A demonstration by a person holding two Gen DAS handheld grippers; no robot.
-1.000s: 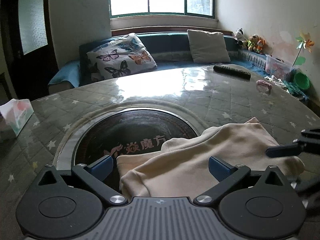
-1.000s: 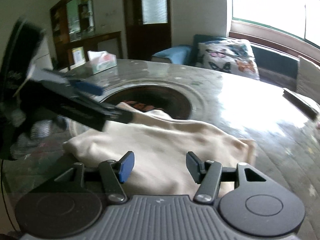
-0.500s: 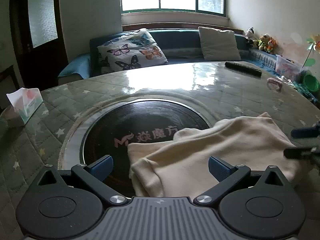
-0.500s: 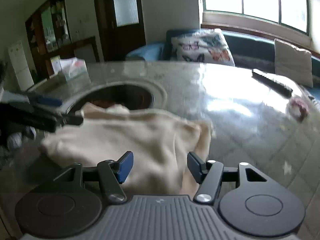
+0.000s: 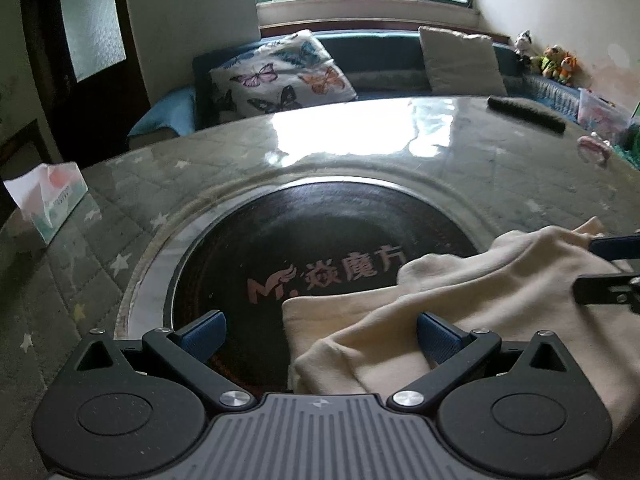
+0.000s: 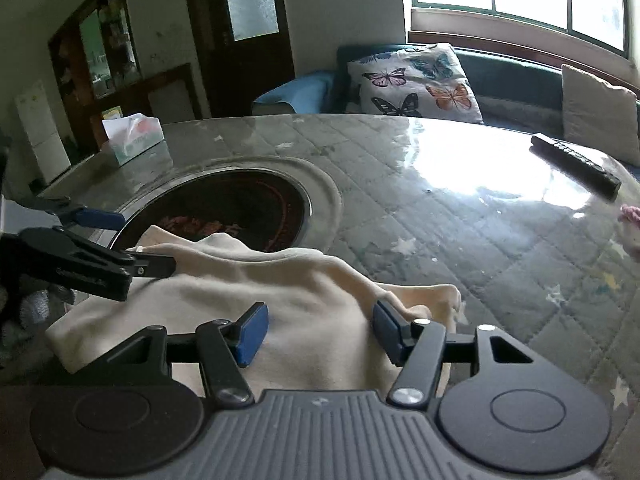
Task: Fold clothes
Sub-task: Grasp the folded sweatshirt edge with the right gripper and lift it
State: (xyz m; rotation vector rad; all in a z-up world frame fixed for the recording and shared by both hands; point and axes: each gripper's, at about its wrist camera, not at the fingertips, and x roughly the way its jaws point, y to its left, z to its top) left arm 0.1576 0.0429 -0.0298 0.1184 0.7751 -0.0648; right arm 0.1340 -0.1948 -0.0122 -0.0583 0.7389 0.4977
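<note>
Both my grippers spread over the cream garment on the round table.

My left gripper (image 5: 320, 332) has its blue pads wide apart, with the garment's (image 5: 460, 320) folded corner lying between them at the lower right of the left wrist view, untouched by either pad. In the right wrist view, my right gripper (image 6: 318, 330) also stands parted, above the cloth (image 6: 288, 300) low in the middle of the frame, and I cannot tell whether its right pad touches the raised fold beside it. The garment overlaps the dark round inset (image 5: 312, 240) in the quilted table (image 6: 440, 208). A tissue box (image 5: 48, 196) sits at the left edge, a remote (image 6: 576, 164) at the upper right.
</note>
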